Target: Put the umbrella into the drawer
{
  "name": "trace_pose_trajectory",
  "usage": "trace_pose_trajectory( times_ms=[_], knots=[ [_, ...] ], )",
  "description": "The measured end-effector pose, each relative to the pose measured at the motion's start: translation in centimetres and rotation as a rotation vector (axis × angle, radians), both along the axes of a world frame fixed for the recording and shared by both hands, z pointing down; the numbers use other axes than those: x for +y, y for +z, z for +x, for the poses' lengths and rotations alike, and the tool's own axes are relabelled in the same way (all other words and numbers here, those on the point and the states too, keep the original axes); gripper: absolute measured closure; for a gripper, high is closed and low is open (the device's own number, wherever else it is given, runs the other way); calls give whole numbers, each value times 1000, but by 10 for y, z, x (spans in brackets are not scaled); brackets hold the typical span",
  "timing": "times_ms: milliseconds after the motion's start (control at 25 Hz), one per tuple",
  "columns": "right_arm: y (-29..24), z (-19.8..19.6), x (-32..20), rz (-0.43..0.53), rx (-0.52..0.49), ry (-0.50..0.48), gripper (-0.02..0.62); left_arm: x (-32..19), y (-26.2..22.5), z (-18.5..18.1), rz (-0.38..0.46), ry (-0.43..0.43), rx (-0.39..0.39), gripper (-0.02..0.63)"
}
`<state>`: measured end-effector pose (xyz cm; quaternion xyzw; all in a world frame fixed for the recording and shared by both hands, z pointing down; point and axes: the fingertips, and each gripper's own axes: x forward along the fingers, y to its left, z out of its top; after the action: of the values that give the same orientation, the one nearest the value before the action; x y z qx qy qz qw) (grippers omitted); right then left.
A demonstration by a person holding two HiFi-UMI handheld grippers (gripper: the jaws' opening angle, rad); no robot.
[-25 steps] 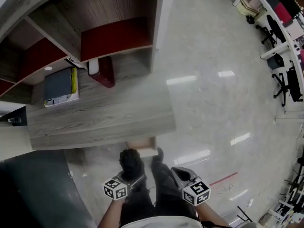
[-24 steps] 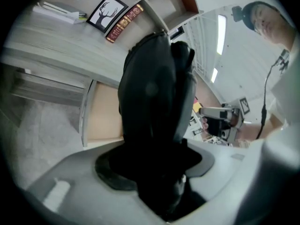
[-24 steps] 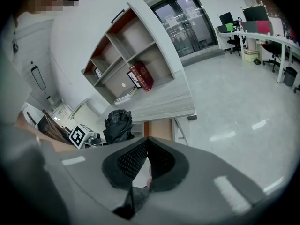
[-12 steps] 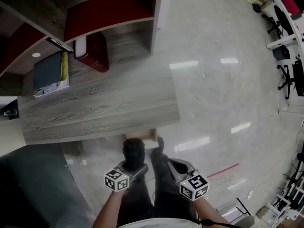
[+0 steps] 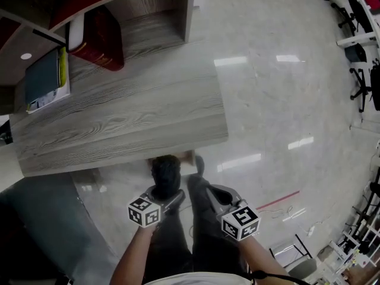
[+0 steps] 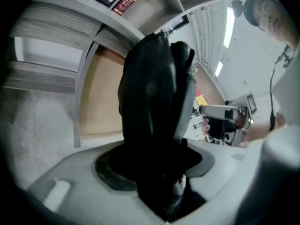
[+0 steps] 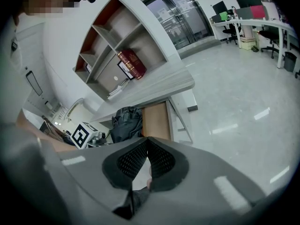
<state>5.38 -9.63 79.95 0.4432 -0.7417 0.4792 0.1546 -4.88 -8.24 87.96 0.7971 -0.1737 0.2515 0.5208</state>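
Seen from the head camera, a grey wood-grain desk (image 5: 119,123) fills the upper left, with pale glossy floor (image 5: 279,100) spreading out toward 3 o'clock. On the desk, near 11 o'clock, a dark red book (image 5: 98,37) stands at the foot of a shelf unit (image 7: 112,41). A grey folder with a yellow edge (image 5: 43,79) lies flat at 10 o'clock.

At 6 o'clock the person's two forearms reach forward, each holding a gripper with a black-and-white marker cube. The left gripper (image 5: 163,198) sits at about 7 o'clock. Its jaws pinch a folded black umbrella (image 6: 152,93) at its lower end, and the bundle stands up and forward out of them. In the left gripper view the umbrella fills the centre and hides most of what lies behind it.

The right gripper (image 7: 146,140) sits at about 5 o'clock, just beside the umbrella. Its ribbed black pads are pressed together at the tips with nothing between them.

A drawer (image 7: 155,121) of light tan wood is pulled out from under the desk's front edge. In the right gripper view the umbrella is at 9 o'clock of the drawer, close beside it. In the head view its top comes up to the drawer's visible edge at 12 o'clock. The umbrella is outside the drawer, held in the air.
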Motion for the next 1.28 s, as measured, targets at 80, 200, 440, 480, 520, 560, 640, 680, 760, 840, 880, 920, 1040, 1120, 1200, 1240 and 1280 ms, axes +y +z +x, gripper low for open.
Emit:
trace_pose_trajectory(
  times_ms=[80, 200, 440, 480, 520, 560, 640, 680, 760, 840, 880, 920, 1040, 1120, 1200, 1240, 1280],
  knots=[
    [8, -1, -1, -5, -3, -1, 591, 0, 6, 4, -7, 1, 3, 359],
    [17, -3, -2, -13, -10, 0, 591, 1, 15, 7, -17, 7, 4, 359],
    [38, -5, -5, -25, -19, -3, 591, -1, 41, 10, -56, 2, -10, 359],
    [43, -5, -6, -28, -20, -6, 591, -2, 45, 11, -61, 3, -13, 359],
    [48, -5, -6, -30, -21, -8, 591, -3, 49, 13, -66, 6, -16, 359],
    [52, -5, -6, -33, -22, -9, 591, -4, 53, 14, -70, 10, -19, 359],
    [60, -6, -6, -38, -25, -11, 591, -6, 61, 16, -77, 16, -27, 359],
    [63, -6, -6, -40, -26, -10, 591, -8, 65, 17, -80, 17, -31, 359],
    [67, -5, -8, -43, -30, -7, 591, -11, 71, 19, -88, 14, -40, 359],
    [71, -4, -11, -46, -35, -2, 591, -17, 77, 21, -96, 4, -48, 359],
    [73, -3, -13, -48, -38, 1, 591, -21, 79, 22, -101, -6, -50, 359],
    [75, -4, -14, -51, -41, 5, 591, -25, 80, 22, -104, -19, -50, 359],
    [80, -4, -18, -56, -47, 11, 591, -40, 83, 23, -99, -63, -53, 359],
    [84, -5, -21, -59, -48, 10, 591, -50, 86, 23, -90, -87, -64, 359],
    [86, -7, -24, -62, -50, 11, 591, -56, 90, 23, -89, -102, -73, 359],
    [87, -8, -26, -63, -52, 11, 591, -58, 91, 23, -93, -107, -76, 360],
    [87, -9, -27, -63, -54, 11, 591, -58, 91, 24, -99, -111, -77, 360]
  ],
)
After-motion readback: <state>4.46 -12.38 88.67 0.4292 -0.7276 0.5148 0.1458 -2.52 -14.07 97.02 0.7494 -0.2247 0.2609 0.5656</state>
